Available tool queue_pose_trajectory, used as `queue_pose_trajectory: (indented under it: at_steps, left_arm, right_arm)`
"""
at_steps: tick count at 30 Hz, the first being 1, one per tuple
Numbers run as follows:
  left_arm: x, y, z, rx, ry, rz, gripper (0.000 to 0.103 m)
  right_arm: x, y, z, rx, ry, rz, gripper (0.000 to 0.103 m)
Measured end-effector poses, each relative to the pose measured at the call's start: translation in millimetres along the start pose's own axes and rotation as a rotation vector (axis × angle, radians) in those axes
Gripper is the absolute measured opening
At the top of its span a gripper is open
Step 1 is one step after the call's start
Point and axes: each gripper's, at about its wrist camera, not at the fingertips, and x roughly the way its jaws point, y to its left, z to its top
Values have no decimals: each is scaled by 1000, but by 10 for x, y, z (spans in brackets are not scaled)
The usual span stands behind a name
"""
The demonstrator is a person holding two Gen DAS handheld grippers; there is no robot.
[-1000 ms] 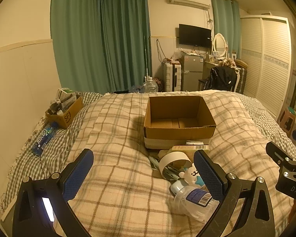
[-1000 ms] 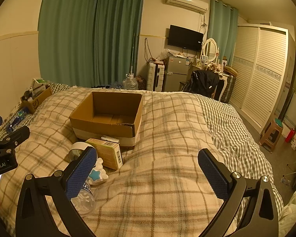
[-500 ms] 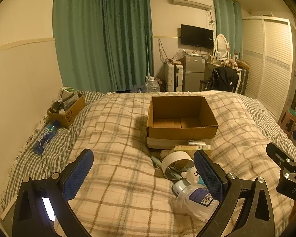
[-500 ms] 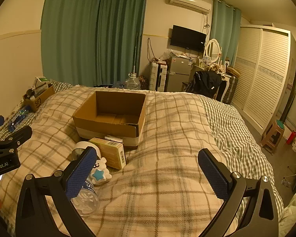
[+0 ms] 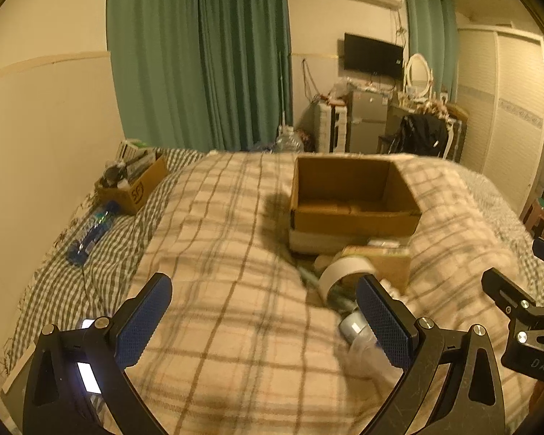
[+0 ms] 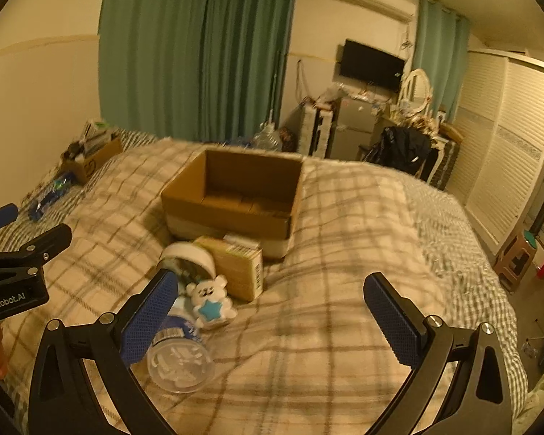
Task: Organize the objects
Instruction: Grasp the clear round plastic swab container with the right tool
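Left gripper point(image 5: 261, 320): wide open, holding nothing, hovering over the plaid blanket short of the pile of loose things.
Right gripper point(image 6: 272, 317): wide open too, empty, hovering above the bed's near half; left blue pad point(image 6: 150, 320) overlapping the clear jar in view, contact impossible to tell.
Bed point(image 6: 344, 326): covered by a beige plaid blanket, with a green check sheet showing along both side edges.
Cardboard box point(image 6: 235, 199): open-topped, upright near the middle of the bed, nothing visible inside.
Small carton point(image 6: 241, 270): tan, with a barcode on one end, lying just in front of the cardboard box, touching or almost touching its near wall.
Tape roll point(image 6: 190, 253): white, tilted on edge, right beside the small carton on the side toward the bed's left edge.
Bear toy point(image 6: 210, 301): white with a blue star on its belly, lying face up against the small carton's near face.
Clear jar point(image 6: 179, 359): lying on its side, nearest of the pile to the foot of the bed, label partly hidden by the right gripper's pad.
Second box point(image 5: 134, 181): brown, full of odds and ends, at the far left corner of the bed.
Blue bottle point(image 5: 90, 232): lying flat along the bed's left edge, just nearer than the second box.
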Motion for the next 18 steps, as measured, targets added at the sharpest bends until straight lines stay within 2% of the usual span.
queue_pose_trajectory:
  at_steps: [7, 12, 15, 18]
  left_arm:
    - [287, 180, -274, -14, 103, 50, 103]
    - [399, 284, -384, -37, 145, 48, 103]
    - [424, 288, -406, -37, 153, 41, 103]
    - [433, 269, -420, -31, 151, 40, 103]
  right_arm:
    - [441, 365, -291, -94, 157, 96, 103]
    - [695, 556, -434, -117, 260, 181, 100]
    - [830, 609, -511, -129, 332, 201, 90]
    - [904, 658, -581, -125, 377, 257, 70]
